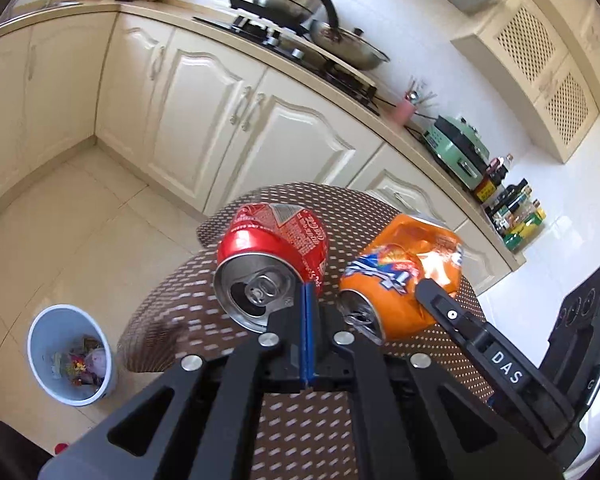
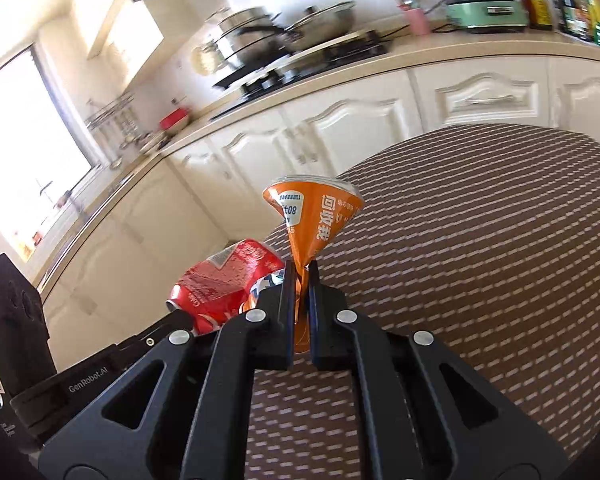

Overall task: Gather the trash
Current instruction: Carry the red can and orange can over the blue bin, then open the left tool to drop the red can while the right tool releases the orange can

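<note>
Between the right gripper's (image 2: 301, 280) black fingers, a crushed orange soda can (image 2: 314, 216) is pinched flat at its waist, its upper end flaring out above the fingertips; the jaws are closed hard on the metal. Just to its left, the left gripper (image 1: 309, 292) is fully closed, its blue pads pressed together, and the rim of a dented red cola can (image 1: 274, 252) appears caught at the very tips, open end toward the camera. The two cans sit side by side, nearly touching, the red one left of the orange. Both grippers point downward at a slant, held close together, each visible at the edge of the other's view.

Beneath them spreads a round table (image 2: 480, 240) under a brown woven cloth with pale dashes. Down on the tiled floor at left stands a pale blue trash bin (image 1: 66, 354) with wrappers inside. Beyond run cream cabinets (image 1: 204, 108), then a counter with a gas stove (image 1: 300, 56), steel pans (image 1: 348, 44) and a green cooker (image 1: 456, 148).
</note>
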